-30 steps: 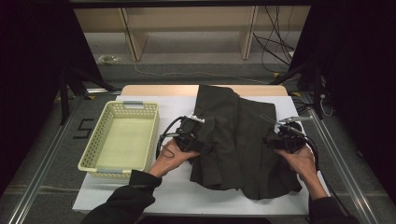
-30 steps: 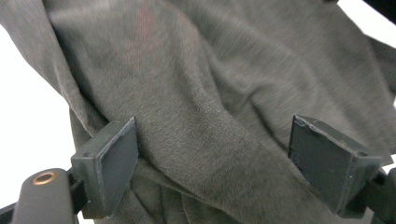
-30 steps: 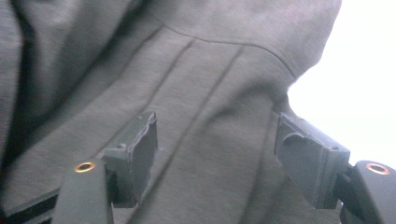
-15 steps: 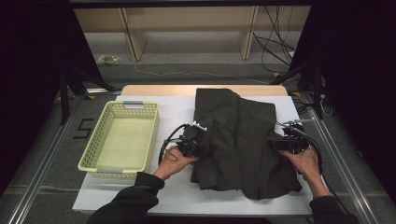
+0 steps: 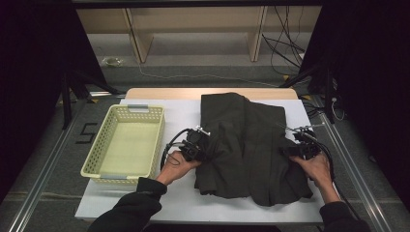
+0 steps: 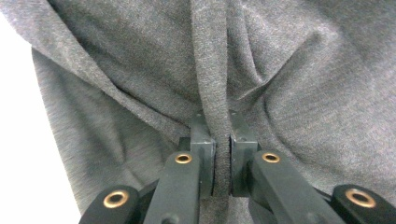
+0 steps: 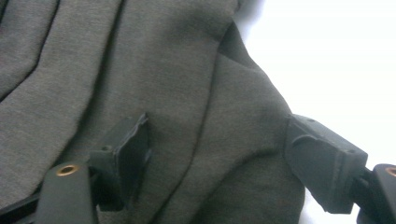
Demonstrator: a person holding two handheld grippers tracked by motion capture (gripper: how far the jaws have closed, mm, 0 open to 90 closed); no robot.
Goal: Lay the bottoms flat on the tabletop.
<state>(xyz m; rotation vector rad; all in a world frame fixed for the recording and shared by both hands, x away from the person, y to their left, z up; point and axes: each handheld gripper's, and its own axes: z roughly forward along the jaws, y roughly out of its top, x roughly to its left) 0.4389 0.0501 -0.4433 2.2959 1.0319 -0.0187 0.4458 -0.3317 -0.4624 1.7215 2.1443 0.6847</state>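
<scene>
In the left gripper view the left gripper (image 6: 222, 161) has its two black jaws clenched on a raised ridge of the dark grey garment (image 6: 261, 79); they have just been closing, and the pinched fold now runs straight up from between them, with creases fanning out to both sides. In the right gripper view the right gripper (image 7: 224, 158) stands released, its jaws having just been opening wider; the cloth's edge lies between the pads (image 7: 133, 149) and neither pad presses on it. The gripper views give what the high view cannot: a fine, slightly fuzzy knit weave, a seam or fold line curving down between the right jaws, and bright white table (image 7: 336, 56) just beyond the cloth's border. The high view supplies the layout. There the garment (image 5: 251, 145) lies flat on the white table (image 5: 183, 111), its long axis running from the far edge toward the person, narrower at the far end and flaring wider toward the near one, with lengthwise folds along it. The left gripper (image 5: 196, 145) sits at the garment's left edge about halfway along, and the right gripper (image 5: 302, 147) at the right edge opposite, each held by a hand with a dark sleeve coming in from below. A pale yellow perforated basket (image 5: 104, 159) stands on the table just left of the left hand, apart from the cloth.
</scene>
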